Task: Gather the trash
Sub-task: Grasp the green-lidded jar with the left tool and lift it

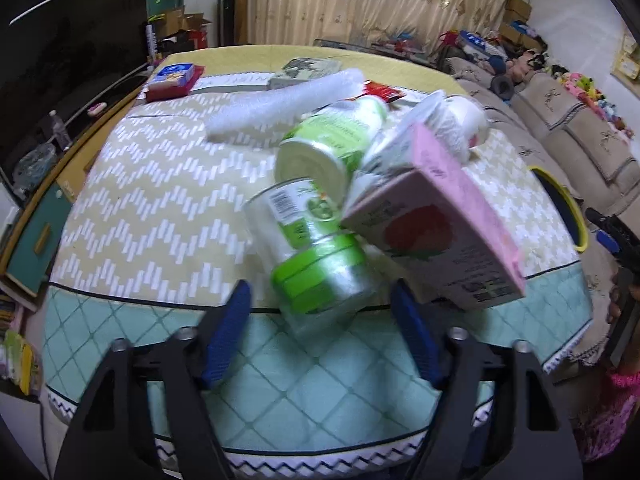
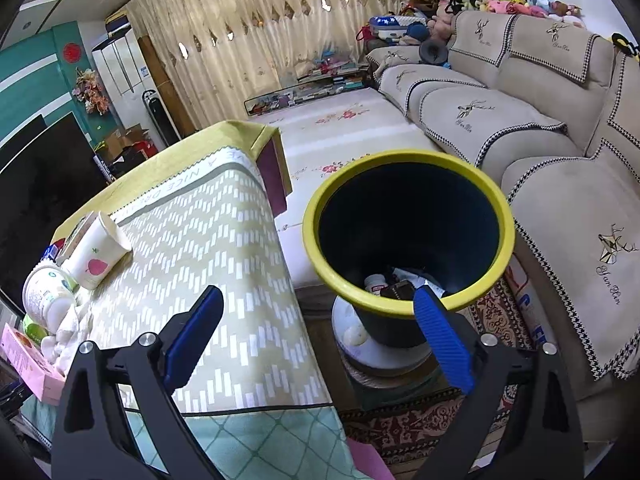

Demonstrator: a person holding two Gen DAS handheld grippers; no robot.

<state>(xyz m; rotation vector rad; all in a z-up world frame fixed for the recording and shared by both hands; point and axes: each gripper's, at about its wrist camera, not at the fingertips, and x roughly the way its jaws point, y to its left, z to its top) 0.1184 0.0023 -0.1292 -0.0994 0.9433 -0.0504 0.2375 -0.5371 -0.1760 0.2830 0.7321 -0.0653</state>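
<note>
Eyeing trash pile on worktop (image 1: 160, 184): near jar (image 1: 316, 248), green lid toward me, lies on its side between spread fingers of my left hand-held gripper (image 1: 320, 336), not gripped. Jar looks light, stiff, slick, likely to roll; grip across body above lid. Pink carton (image 1: 448, 236) just right, leaning. Right hand-held gripper (image 2: 320, 336) spread, empty, before bin (image 2: 408, 232).

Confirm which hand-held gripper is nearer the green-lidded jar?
Left. The left hand-held gripper is open right at the green-lidded jar; the right hand-held gripper is open over the bin.
</note>
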